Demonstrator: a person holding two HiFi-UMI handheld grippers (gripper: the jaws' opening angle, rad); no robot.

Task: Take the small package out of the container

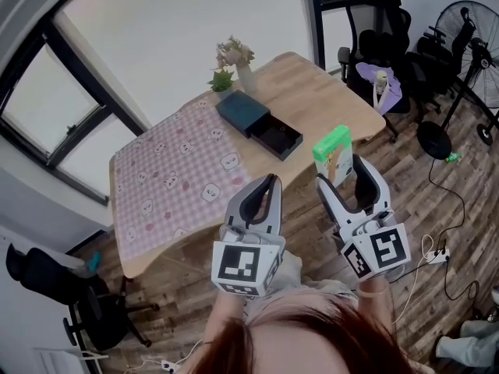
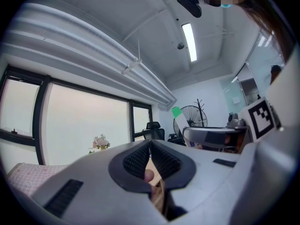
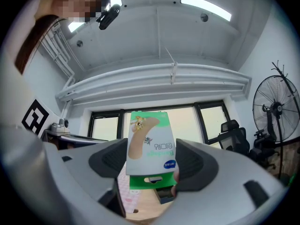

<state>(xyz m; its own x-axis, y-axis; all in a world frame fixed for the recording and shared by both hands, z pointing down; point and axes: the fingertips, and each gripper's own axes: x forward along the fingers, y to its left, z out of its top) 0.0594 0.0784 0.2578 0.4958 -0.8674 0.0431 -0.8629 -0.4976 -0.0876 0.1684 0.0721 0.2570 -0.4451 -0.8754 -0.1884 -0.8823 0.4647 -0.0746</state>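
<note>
We see the small package, a green and white carton, clamped upright between the pads of the right gripper. The jaws stand wide to take its width, one pad on each side. In head view it's held up in the air off the table edge, well apart from the container. That's a dark box with its drawer pulled out, on the wooden table just beside the checked cloth. The left gripper has its jaws pressed together with nothing between them, and hangs beside the right one
</note>
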